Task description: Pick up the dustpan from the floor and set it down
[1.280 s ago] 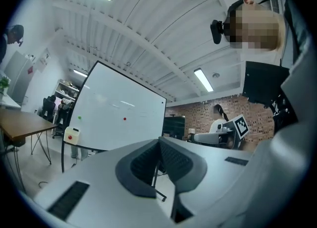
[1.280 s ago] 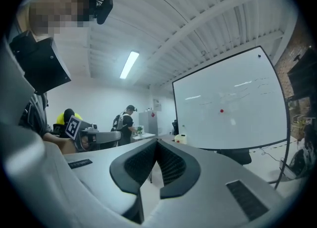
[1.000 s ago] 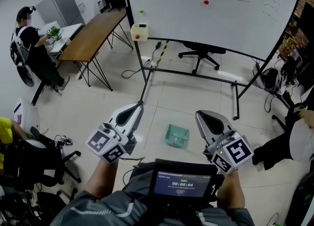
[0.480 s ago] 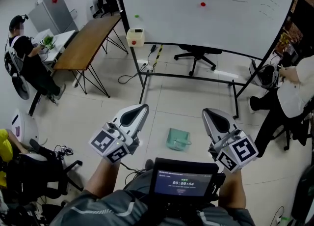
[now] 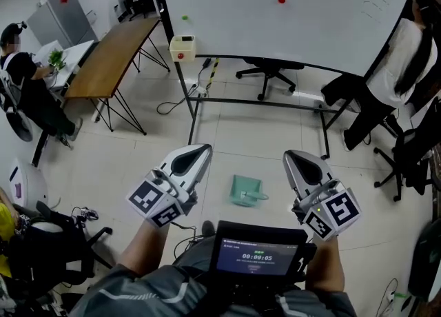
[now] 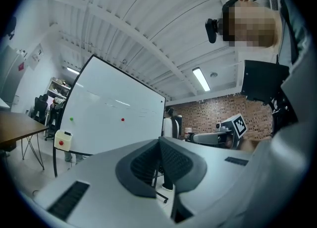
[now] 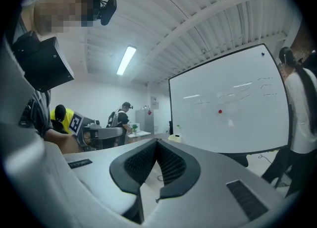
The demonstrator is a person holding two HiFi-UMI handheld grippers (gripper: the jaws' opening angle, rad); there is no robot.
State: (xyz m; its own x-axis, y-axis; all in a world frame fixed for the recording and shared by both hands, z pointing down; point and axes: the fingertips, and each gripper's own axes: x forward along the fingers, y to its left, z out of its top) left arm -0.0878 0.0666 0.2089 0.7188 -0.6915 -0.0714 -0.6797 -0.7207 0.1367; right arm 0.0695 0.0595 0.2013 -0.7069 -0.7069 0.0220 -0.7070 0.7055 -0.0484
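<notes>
The green dustpan [image 5: 247, 190] lies on the tiled floor in the head view, between and below my two grippers, apart from both. My left gripper [image 5: 200, 150] is held level to the left of it, jaws together with nothing between them. My right gripper [image 5: 292, 158] hangs to its right, also shut and holding nothing. In the left gripper view the left gripper [image 6: 159, 142] has its dark ribbed pads meeting at the tip; the right gripper [image 7: 157, 142] shows the same in its own view. Neither gripper view shows the dustpan.
A large whiteboard [image 5: 275, 5] on a black frame stands ahead, with an office chair [image 5: 265, 73] under it. A wooden table [image 5: 110, 57] is at far left beside a seated person [image 5: 21, 67]. A person in white [image 5: 400, 54] stands at right. A black chair [image 5: 55, 247] and cables lie near left.
The person in white has walked from the lower right up to the whiteboard's right end. The whole view has shifted slightly; both grippers keep their shut pose either side of the dustpan.
</notes>
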